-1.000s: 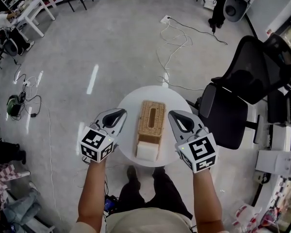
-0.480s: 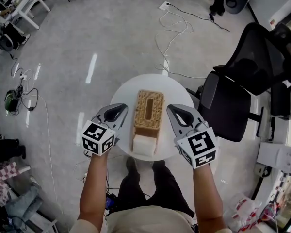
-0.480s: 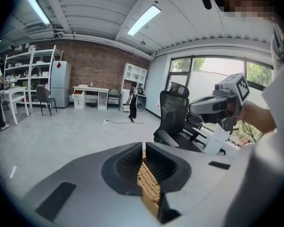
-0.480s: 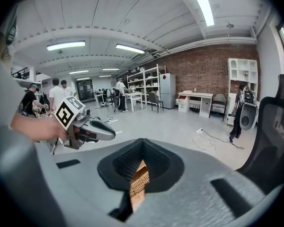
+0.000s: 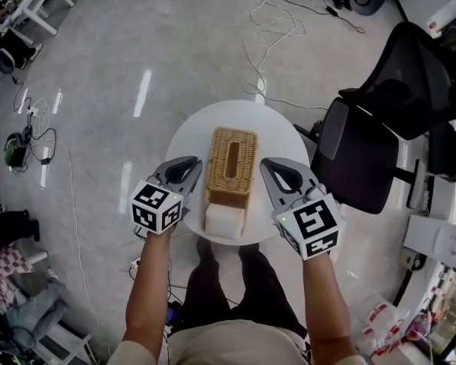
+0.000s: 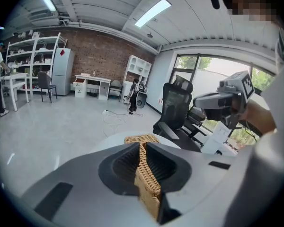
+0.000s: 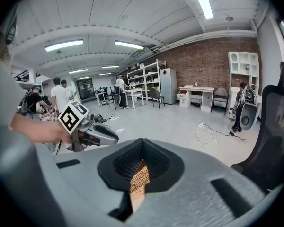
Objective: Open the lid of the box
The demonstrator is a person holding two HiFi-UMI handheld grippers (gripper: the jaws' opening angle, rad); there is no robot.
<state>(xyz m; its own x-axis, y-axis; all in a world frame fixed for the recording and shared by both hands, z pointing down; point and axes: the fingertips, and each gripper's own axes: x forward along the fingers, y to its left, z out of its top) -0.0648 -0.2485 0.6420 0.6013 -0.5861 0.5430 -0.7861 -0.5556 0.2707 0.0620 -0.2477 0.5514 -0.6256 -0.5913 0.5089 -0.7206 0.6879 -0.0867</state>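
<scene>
— While the left gripper and the right gripper flank the wicker box, each with its jaws pressed together on nothing, which step is this?

— An approach, by the look of it. Neither gripper touches the box, and each gripper's own view shows only a sliver of wicker past its closed tips. The slotted lid sits in place, so the opening has not begun.

— Where does the box lie?

— Along the middle of the round table, with a white block against its near end, by the near edge. The left gripper hangs over the table's left edge, the right over its right edge.

— What does the next move call for?

— Probably bringing the tips in to the lid's rim on both sides and lifting evenly. How the lid fastens cannot be told.

— What differs from a second ago?

— Both grippers have come down and appear about midway along the box's sides, no longer up by its far end. Box and block lie as they did.
</scene>
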